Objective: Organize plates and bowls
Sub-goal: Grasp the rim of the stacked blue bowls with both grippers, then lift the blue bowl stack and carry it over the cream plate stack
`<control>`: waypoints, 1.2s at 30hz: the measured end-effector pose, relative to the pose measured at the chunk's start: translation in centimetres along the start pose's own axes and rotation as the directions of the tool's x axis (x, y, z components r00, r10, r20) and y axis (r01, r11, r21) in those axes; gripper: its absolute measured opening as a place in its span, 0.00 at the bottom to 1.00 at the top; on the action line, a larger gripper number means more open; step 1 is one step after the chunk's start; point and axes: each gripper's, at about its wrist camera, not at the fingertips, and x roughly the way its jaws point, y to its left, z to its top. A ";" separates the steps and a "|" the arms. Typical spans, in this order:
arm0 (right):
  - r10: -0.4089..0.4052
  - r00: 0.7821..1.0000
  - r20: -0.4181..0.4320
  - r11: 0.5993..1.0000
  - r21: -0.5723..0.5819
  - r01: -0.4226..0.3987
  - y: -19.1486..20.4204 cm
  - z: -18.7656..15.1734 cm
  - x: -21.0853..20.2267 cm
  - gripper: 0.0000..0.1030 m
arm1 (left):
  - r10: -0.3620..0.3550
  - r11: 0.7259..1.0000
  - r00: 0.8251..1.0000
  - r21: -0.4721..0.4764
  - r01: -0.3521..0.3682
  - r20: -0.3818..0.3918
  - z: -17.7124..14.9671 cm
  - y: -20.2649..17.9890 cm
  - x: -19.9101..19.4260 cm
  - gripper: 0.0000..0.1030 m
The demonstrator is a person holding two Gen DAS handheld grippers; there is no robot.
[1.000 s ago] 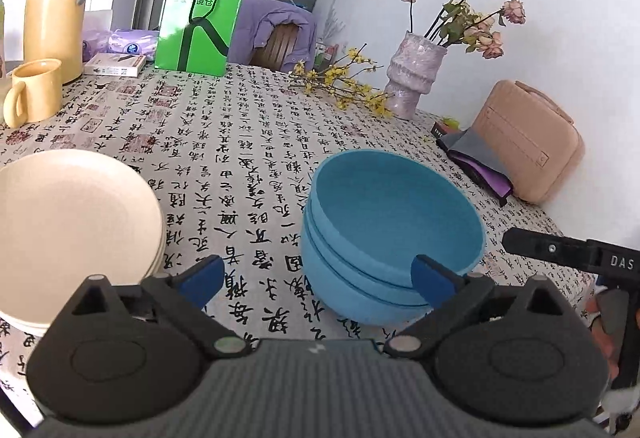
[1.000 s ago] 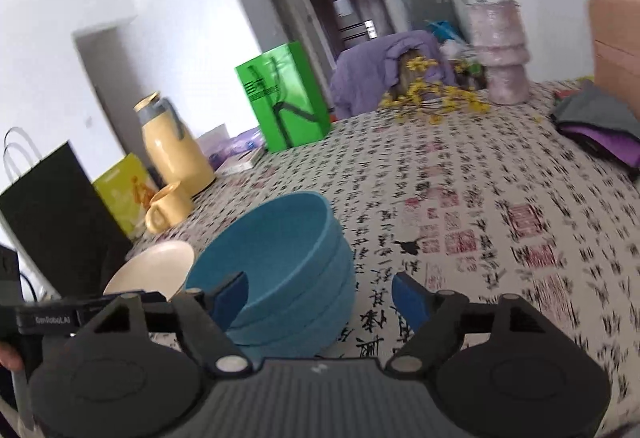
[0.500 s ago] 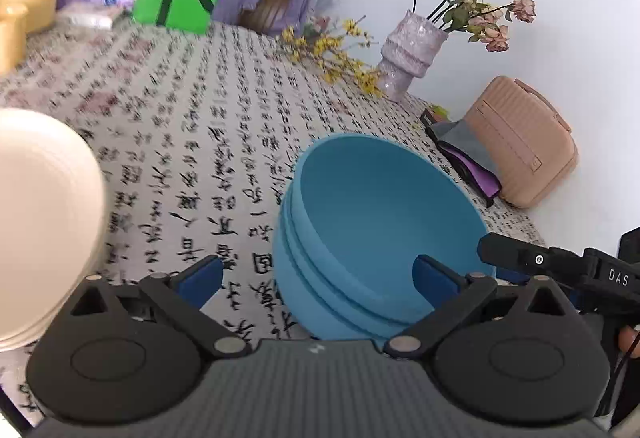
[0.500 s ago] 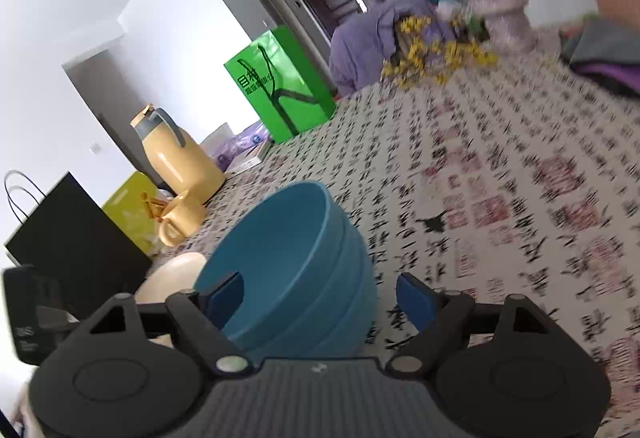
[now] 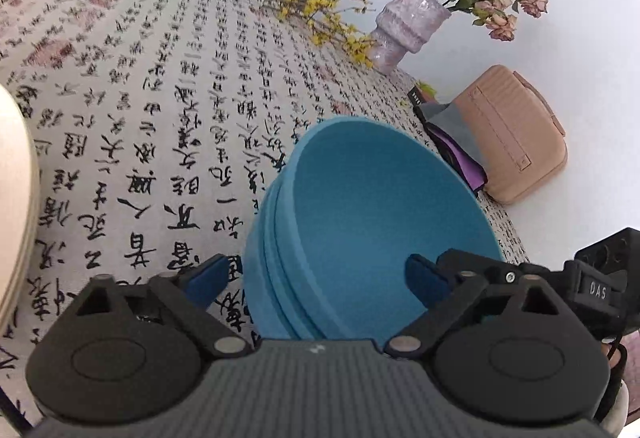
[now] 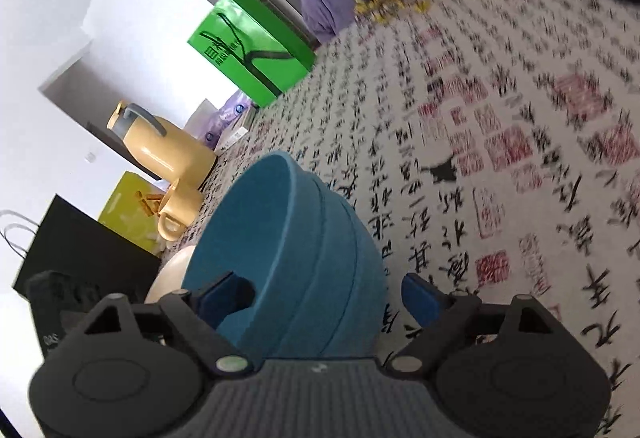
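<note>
A stack of blue bowls (image 5: 360,222) stands on the patterned tablecloth; it also shows in the right wrist view (image 6: 288,258). My left gripper (image 5: 316,284) is open and straddles the near-left rim of the stack, one finger outside, one inside. My right gripper (image 6: 324,296) is open and straddles the opposite rim the same way. A stack of cream plates (image 5: 16,197) lies at the far left; its edge shows in the right wrist view (image 6: 172,274) behind the bowls.
A vase of dried roses (image 5: 408,25), yellow flower sprigs (image 5: 320,13), a tan case (image 5: 512,133) and folded cloths sit at the back right. A green bag (image 6: 252,49), a yellow jug (image 6: 164,149) and a yellow mug (image 6: 176,213) stand at the left side.
Both grippers have closed in on the blue bowl stack from opposite sides, and each now has its fingers on either side of the rim. The bowls look tilted in both views.
</note>
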 end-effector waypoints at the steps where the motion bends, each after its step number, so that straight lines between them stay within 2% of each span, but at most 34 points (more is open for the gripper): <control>1: 0.008 1.000 -0.006 1.000 0.011 -0.008 -0.2 0.1 0.2 0.86 | -0.004 1.000 1.000 -0.004 0.004 -0.007 0.0 0.2 0.2 0.86; 3: 0.009 1.000 -0.019 1.000 0.017 -0.008 -0.5 0.1 0.7 0.85 | -0.018 1.000 1.000 -0.017 0.018 -0.020 0.1 0.6 0.7 0.74; 5: -0.013 0.999 -0.042 1.000 0.023 0.014 -0.8 0.1 1.3 0.85 | -0.025 0.999 0.999 -0.030 0.024 -0.029 0.2 0.9 1.0 0.70; 9: 0.044 0.997 -0.069 0.996 0.087 -0.038 -1.9 0.1 1.9 0.78 | -0.043 0.998 0.999 -0.049 0.042 -0.026 0.3 1.4 1.2 0.68; 17: 0.054 0.998 -0.027 0.992 0.115 -0.050 -2.5 0.1 1.6 0.67 | -0.077 0.994 0.996 -0.082 0.073 -0.044 0.4 2.2 1.2 0.71; 19: 0.049 0.998 -0.026 0.992 0.114 -0.046 -2.5 0.1 1.5 0.66 | -0.060 0.996 0.997 -0.075 0.057 -0.044 0.3 2.0 1.2 0.67; 21: 0.040 0.999 -0.034 0.995 0.094 -0.037 -2.3 0.1 1.5 0.65 | -0.039 0.997 0.998 -0.074 0.035 -0.044 0.4 1.9 1.1 0.59; 26: 0.047 0.998 -0.042 0.993 0.113 -0.042 -2.4 0.3 1.7 0.63 | -0.035 0.994 0.998 -0.104 0.030 -0.047 0.5 2.0 0.9 0.57; 28: 0.043 0.998 -0.040 0.991 0.131 -0.038 -2.5 0.4 1.7 0.59 | -0.023 0.995 0.999 -0.100 0.019 -0.040 0.4 1.8 0.4 0.53; 30: 0.015 0.999 -0.035 0.992 0.126 -0.010 -2.3 0.3 1.5 0.47 | -0.011 0.996 1.000 -0.092 0.009 -0.028 0.4 1.4 0.1 0.45; 32: -0.025 0.999 -0.029 0.993 0.112 0.028 -2.0 0.3 1.2 0.40 | -0.017 0.997 1.000 -0.080 0.016 -0.015 0.5 1.1 -0.5 0.45; 36: -0.058 0.998 -0.023 0.993 0.099 0.060 -1.3 0.0 1.2 0.38 | 0.006 0.997 1.000 -0.071 -0.007 -0.009 0.4 0.9 -1.0 0.42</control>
